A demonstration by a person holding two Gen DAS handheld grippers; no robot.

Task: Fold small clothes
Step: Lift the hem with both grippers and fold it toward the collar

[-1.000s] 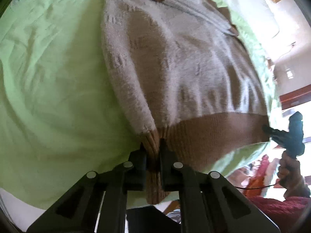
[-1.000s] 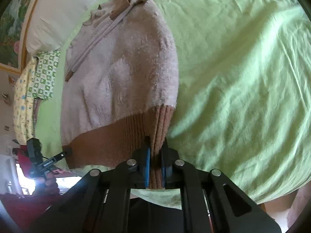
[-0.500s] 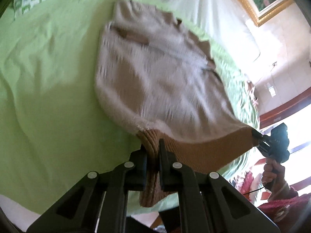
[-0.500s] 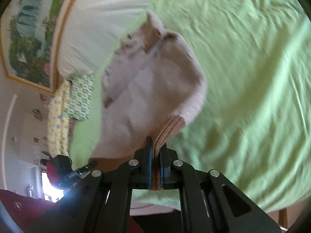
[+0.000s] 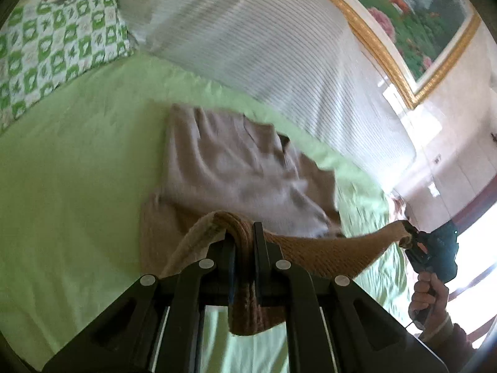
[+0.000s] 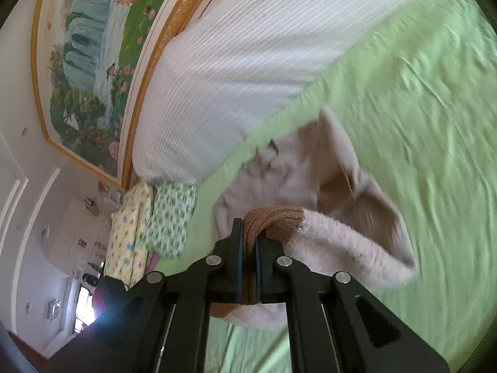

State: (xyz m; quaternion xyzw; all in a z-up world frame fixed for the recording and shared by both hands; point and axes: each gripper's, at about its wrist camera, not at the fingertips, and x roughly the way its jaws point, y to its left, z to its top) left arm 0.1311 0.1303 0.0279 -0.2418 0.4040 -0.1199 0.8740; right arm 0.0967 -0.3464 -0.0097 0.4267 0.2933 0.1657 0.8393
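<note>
A small beige fuzzy sweater [image 5: 230,168] with a brown ribbed hem lies on a green bed sheet [image 5: 71,168]. My left gripper [image 5: 243,239] is shut on the hem's left corner [image 5: 239,227] and holds it raised above the sweater's body. My right gripper [image 6: 248,236] is shut on the hem's other corner [image 6: 267,217]; it also shows in the left wrist view [image 5: 410,237], with the hem stretched between the two. In the right wrist view the sweater [image 6: 310,171] bends over itself, its lower part lifted. The collar end rests on the sheet.
A white striped pillow [image 5: 279,52] lies beyond the sweater against the wall. A green-and-white patterned pillow [image 5: 56,46] sits at far left. A gold-framed painting [image 6: 93,46] hangs above. The sheet [image 6: 419,108] extends to the right.
Both grippers have lifted the hem and carried it forward over the sweater toward the collar. The sweater's lower part has risen off the sheet and folds over its upper part.
</note>
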